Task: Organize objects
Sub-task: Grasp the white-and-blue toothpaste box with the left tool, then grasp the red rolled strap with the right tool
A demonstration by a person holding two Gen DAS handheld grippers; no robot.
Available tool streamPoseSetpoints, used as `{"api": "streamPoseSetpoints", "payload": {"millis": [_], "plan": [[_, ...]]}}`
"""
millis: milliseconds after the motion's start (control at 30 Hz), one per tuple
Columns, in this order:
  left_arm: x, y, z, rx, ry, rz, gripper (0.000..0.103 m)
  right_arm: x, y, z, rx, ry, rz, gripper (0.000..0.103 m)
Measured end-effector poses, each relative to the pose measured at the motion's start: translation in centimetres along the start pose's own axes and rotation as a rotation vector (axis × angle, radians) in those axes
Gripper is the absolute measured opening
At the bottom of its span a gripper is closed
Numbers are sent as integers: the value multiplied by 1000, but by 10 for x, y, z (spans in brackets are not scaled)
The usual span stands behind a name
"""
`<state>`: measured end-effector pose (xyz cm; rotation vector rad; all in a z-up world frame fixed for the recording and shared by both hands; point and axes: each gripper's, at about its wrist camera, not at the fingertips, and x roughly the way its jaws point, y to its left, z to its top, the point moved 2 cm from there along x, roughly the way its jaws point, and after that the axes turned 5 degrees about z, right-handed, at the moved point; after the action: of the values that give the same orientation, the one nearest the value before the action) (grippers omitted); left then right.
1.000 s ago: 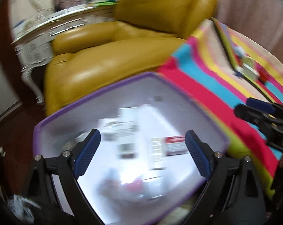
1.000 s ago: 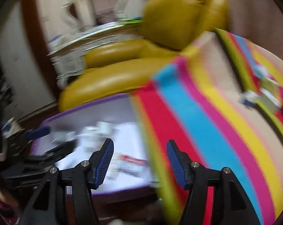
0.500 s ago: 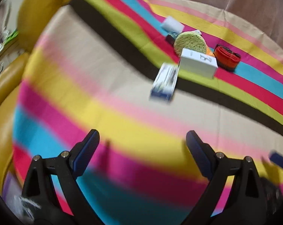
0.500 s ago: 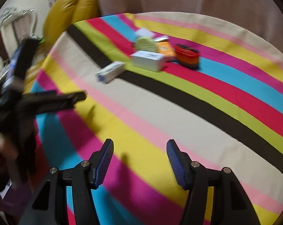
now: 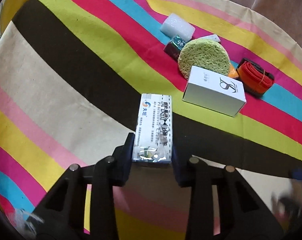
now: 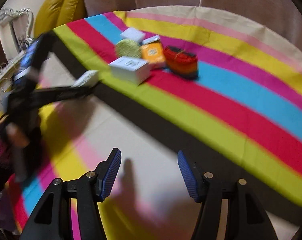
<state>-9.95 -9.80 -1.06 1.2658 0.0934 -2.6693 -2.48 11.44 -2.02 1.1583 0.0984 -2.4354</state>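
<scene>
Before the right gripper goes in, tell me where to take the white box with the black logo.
Grip the white box across its two long side faces, from above and from the near side. It lies flat, and the green sponge leans on its far end.

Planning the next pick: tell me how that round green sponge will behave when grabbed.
The round green sponge looks porous, so it is probably very light and will likely squash between the pads rather than resist. It leans tilted against the white box, so it may flop flat if nudged. Its rough surface should hardly slip.
</scene>
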Motion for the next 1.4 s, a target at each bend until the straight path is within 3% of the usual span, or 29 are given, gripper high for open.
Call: {"api": "streamPoseSetpoints", "payload": {"millis": [233,500,533,567,667,967,1167,1400], "plan": [[2,0,0,-17,2,10,40,68,-50,69,-57,29,-98,65],[1,-1,0,-31,3,16,40,118,-56,129,-181,25,-113,73],[1,-2,0,-32,3,15,40,120,-56,131,-185,26,-99,71],[0,-2,0,-32,3,16,40,120,-56,131,-184,29,-75,49],[-1,-4,-1,-29,2,21,41,108,-55,120,-145,47,-26,38],[-3,-10,-2,-27,3,25,41,4,-30,7,86,69,180,37],[-3,-17,-2,-24,2,30,41,-12,-23,-17,94,30,133,37],[-1,-12,-3,-32,1,22,38,-8,-4,-17,-21,18,3,37]]}}
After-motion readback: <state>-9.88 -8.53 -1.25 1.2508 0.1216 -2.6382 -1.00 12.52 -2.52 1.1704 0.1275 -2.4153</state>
